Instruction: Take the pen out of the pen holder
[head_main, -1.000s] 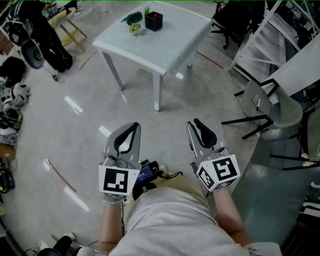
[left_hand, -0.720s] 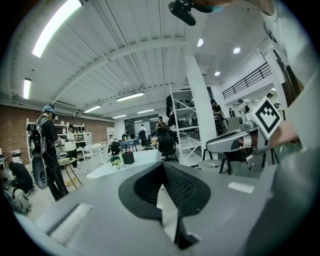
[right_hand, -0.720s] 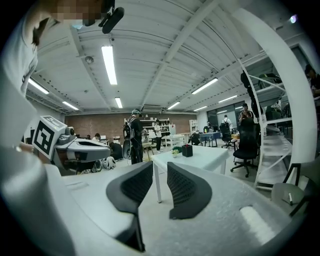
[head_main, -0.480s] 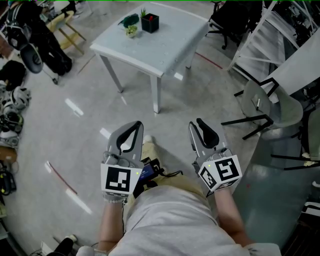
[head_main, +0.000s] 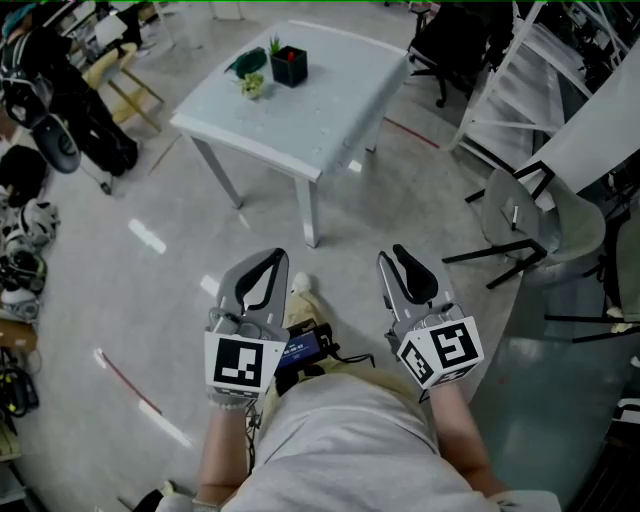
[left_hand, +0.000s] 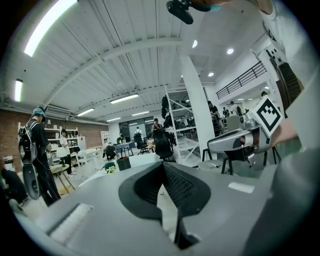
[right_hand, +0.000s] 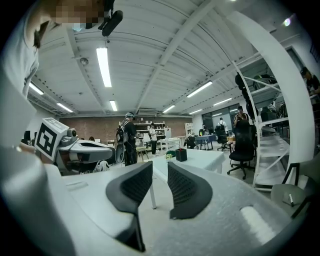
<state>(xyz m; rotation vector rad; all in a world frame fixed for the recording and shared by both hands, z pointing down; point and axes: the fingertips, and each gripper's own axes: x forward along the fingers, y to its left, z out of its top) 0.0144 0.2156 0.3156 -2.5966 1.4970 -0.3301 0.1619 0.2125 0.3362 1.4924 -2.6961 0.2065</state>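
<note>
Pen holder (head_main: 289, 66), seemingly, by table's (head_main: 320, 110) far corner; open floor (head_main: 350, 230) before near corner.

On the white square surface (head_main: 320, 110), the black square pen holder (head_main: 289, 66) is too small to tell what stands in it; only a red spot (head_main: 292, 57) shows at its top. The dark green thing (head_main: 245, 62) beside it cannot be identified. The head view's bottom edge cuts off the person's left forearm (head_main: 222, 455) and right forearm (head_main: 462, 440).

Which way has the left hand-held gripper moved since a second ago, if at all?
Yes. The left hand-held gripper moved forward, toward the white table: the floor gap to its near leg has shrunk.
</note>
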